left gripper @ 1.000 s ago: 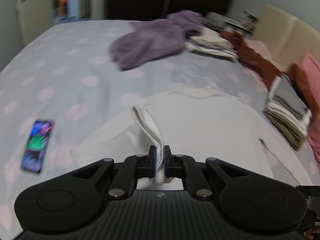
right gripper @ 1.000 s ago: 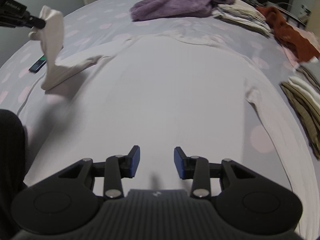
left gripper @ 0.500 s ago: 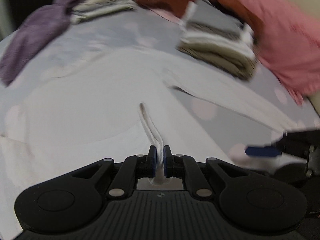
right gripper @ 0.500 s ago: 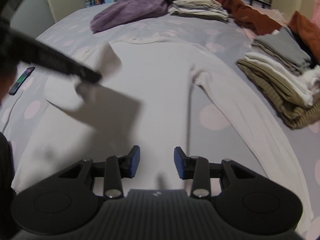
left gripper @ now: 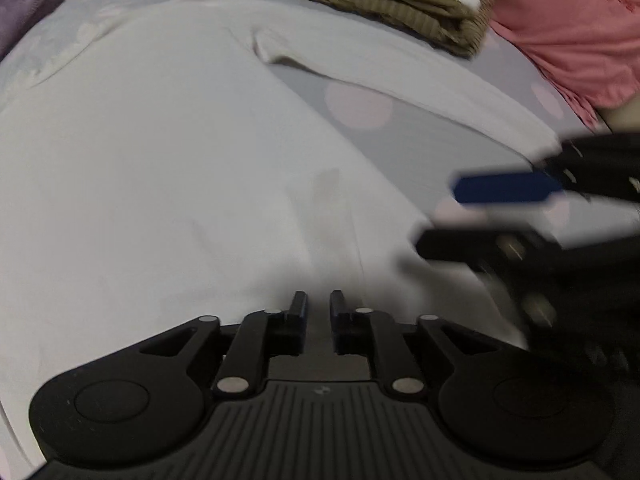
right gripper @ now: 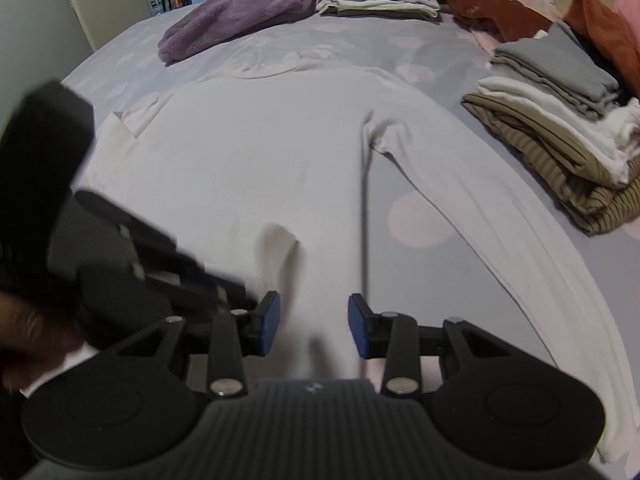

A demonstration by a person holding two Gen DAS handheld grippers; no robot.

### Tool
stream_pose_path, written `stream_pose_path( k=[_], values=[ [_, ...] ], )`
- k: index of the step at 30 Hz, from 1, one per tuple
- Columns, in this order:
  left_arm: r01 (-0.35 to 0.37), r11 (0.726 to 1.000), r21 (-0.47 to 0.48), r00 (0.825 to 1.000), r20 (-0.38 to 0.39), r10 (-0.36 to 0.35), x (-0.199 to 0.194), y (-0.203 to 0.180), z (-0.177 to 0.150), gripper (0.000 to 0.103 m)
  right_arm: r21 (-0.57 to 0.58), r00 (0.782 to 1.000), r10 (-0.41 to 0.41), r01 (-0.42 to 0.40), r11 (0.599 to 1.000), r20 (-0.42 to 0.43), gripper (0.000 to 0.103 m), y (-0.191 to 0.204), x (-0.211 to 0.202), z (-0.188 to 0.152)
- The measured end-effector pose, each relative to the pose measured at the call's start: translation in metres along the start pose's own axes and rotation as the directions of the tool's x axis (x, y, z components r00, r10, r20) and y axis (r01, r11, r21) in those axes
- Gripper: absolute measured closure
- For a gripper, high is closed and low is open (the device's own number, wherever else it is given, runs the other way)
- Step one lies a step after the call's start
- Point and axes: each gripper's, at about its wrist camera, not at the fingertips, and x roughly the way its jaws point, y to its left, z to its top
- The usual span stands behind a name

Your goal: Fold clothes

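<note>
A white long-sleeved top (right gripper: pixel 256 152) is shown spread flat on a lilac bedspread with pale pink dots (right gripper: pixel 420 216), its neckline toward 12 o'clock in the right wrist view. One sleeve (right gripper: pixel 500 216) is laid out straight toward 4 o'clock; the other sleeve is folded back across the body, its cuff (right gripper: pixel 280 248) resting near the middle of the lower body.

The right gripper (right gripper: pixel 314 328) is held low over the hem, its blue-padded fingers (right gripper: pixel 269 322) set well apart with nothing between them. The left gripper (left gripper: pixel 318 314) is seen with only a narrow gap between its fingers; no cloth is seen between them, and pale fabric lies just beyond the tips. In the right wrist view the left gripper appears blurred at 9 o'clock, with part of a hand (right gripper: pixel 24 328) behind it.

A folded stack of grey, white and striped olive garments (right gripper: pixel 560 128) is placed at 2 o'clock, well apart from the sleeve. A purple fleece garment (right gripper: pixel 248 12) lies at 11 o'clock, a second folded pile (right gripper: pixel 380 0) just beside it at 12 o'clock, and a rust-brown garment (right gripper: pixel 492 12) at 1 o'clock. Pink fabric (left gripper: pixel 576 32) is seen at 2 o'clock in the left wrist view.
</note>
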Motion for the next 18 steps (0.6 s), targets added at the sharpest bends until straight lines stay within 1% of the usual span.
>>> stream_pose_path(
  k=[1,3,5,7,8,9,10,12,15,16,18],
  values=[
    [-0.003,1.0,-0.017,1.0,0.004,0.003,-0.005,0.007,-0.006,0.079,0.001,1.0,0.001,-0.001,1.0,-0.004,0.063,0.002,0.002,0.001],
    [-0.009,0.999,-0.05,1.0,0.011,0.01,-0.013,0.02,-0.017,0.059,0.006,1.0,0.006,-0.006,1.0,-0.012,0.063,0.004,0.006,0.002],
    [-0.015,0.996,-0.083,1.0,0.018,0.017,-0.022,0.034,-0.028,0.056,0.01,1.0,0.006,-0.006,1.0,-0.021,0.063,0.005,0.011,0.004],
    [-0.021,0.993,-0.116,0.999,0.025,0.024,-0.031,0.047,-0.04,0.056,0.03,0.999,0.007,-0.006,1.0,-0.036,0.063,0.004,0.018,0.004],
    [-0.035,0.981,-0.189,0.998,0.036,0.043,-0.035,0.068,-0.045,0.056,0.044,0.999,0.012,-0.01,0.999,-0.042,0.063,0.004,0.022,0.005],
    [-0.049,0.962,-0.267,0.997,0.047,0.064,-0.038,0.089,-0.05,0.058,0.063,0.999,0.019,-0.016,0.998,-0.047,0.063,0.003,0.027,0.006],
    [-0.057,0.934,-0.353,0.995,0.055,0.081,-0.039,0.113,-0.055,0.059,0.083,0.998,0.021,-0.016,0.996,-0.051,0.063,0.001,0.032,0.006],
    [-0.069,0.873,-0.483,0.991,0.064,0.113,-0.038,0.152,-0.065,0.06,0.104,0.999,0.004,0.001,0.995,-0.049,0.063,0.0,0.04,0.008],
    [-0.058,0.807,-0.588,0.99,0.069,0.121,-0.034,0.187,-0.077,0.063,0.133,0.999,-0.021,0.027,0.991,-0.045,0.063,-0.001,0.051,0.011],
    [-0.052,0.791,-0.61,0.989,0.078,0.125,-0.034,0.193,-0.079,0.063,0.135,0.999,-0.032,0.038,0.99,-0.043,0.063,-0.002,0.055,0.012],
    [-0.051,0.769,-0.637,0.986,0.09,0.14,-0.035,0.199,-0.08,0.063,0.147,0.998,-0.045,0.05,0.988,-0.038,0.063,-0.003,0.061,0.015]
  ],
)
